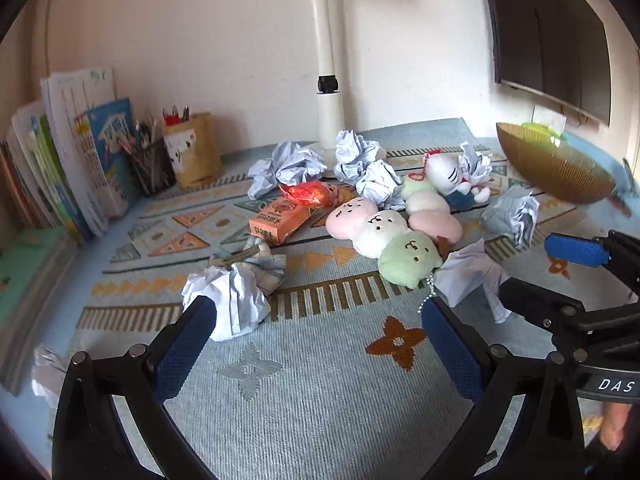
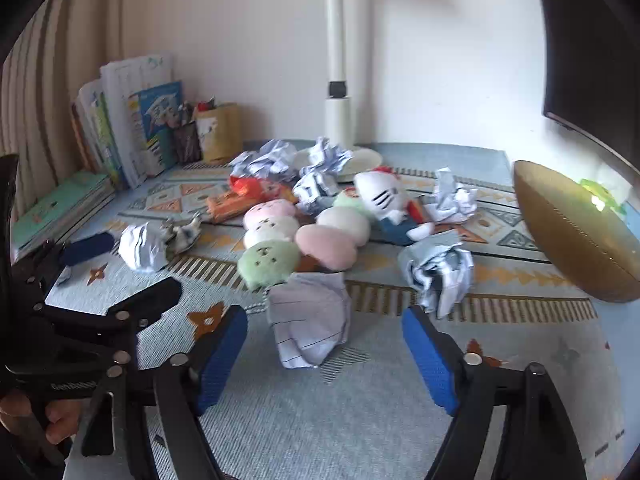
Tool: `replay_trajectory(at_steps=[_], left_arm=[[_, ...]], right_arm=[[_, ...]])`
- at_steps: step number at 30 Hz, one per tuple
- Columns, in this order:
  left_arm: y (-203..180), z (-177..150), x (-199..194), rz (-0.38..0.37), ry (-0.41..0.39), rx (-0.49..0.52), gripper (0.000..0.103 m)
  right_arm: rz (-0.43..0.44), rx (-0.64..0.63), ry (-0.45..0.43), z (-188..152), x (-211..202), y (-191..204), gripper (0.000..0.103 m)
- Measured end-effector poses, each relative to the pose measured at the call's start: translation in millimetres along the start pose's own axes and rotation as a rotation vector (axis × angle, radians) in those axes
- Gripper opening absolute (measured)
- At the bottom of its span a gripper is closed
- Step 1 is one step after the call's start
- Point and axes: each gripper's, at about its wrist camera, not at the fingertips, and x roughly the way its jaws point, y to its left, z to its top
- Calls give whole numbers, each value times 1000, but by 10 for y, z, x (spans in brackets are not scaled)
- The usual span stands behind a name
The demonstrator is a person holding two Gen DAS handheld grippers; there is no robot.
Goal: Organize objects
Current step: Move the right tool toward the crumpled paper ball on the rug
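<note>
Because the crumpled paper [image 2: 310, 316] lying on the mat [image 2: 360, 420] just ahead of the wide-open right gripper [image 2: 325, 354] looks light and soft, it probably can be squeezed across its middle, while the left gripper [image 1: 319, 344] is wide open too.

Both wrist views look low across one cluttered rug [image 1: 320, 380] — side by side.

The left gripper [image 1: 320, 344] is being held open above the patterned mat [image 1: 320, 380], a crumpled paper ball [image 1: 232, 300] lying just beyond its left finger, dango plush toys [image 1: 384, 236] farther back.
</note>
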Motion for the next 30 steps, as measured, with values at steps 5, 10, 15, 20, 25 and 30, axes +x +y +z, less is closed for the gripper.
replay_trajectory(at_steps=[5, 10, 15, 20, 25, 30], left_arm=[[-40, -12, -33, 42, -36, 37, 102], [-73, -47, -39, 10, -43, 61, 102], [-28, -32, -10, -58, -16, 28, 102], [87, -24, 9, -182, 16, -34, 102], [256, -11, 28, -217, 23, -139, 102], [387, -2, 39, -248, 18, -210, 102]], right_arm=[[37, 56, 30, -18, 156, -166, 67], [22, 73, 50, -29, 245, -203, 67], [7, 95, 72, -31, 307, -237, 67], [36, 132, 63, -37, 297, -294, 67], [32, 125, 67, -46, 307, -283, 67], [28, 113, 59, -33, 304, -276, 67]])
